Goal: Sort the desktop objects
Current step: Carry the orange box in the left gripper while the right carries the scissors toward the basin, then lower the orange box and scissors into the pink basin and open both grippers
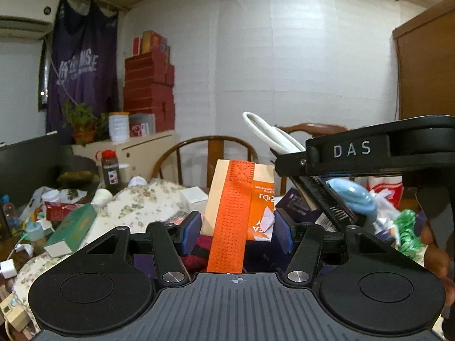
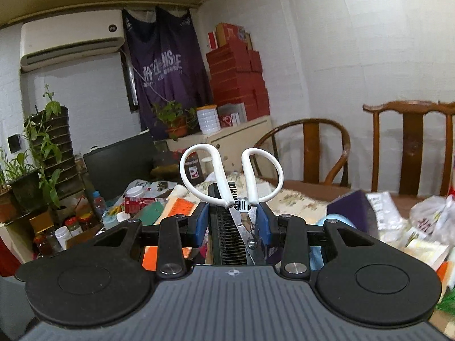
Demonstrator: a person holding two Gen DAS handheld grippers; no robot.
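My left gripper (image 1: pixel 236 224) is shut on a flat tan and orange paper packet (image 1: pixel 237 199) and holds it upright above the cluttered table. My right gripper (image 2: pixel 231 221) is shut on a black comb (image 2: pixel 227 236) and a pair of white-handled scissors (image 2: pixel 231 176), handles pointing up. In the left wrist view the right gripper (image 1: pixel 287 167) reaches in from the right, with the scissors' white handles (image 1: pixel 270 133) and the comb (image 1: pixel 327 199) sticking out of it.
The table holds a green box (image 1: pixel 72 227), a floral cloth (image 1: pixel 136 204), a dark jar (image 1: pixel 109 170), a blue round object (image 1: pixel 354 196), plastic bags (image 2: pixel 432 216) and bottles (image 2: pixel 71 227). Wooden chairs (image 2: pixel 318 147) stand behind it. Red boxes (image 2: pixel 239 76) are stacked by the wall.
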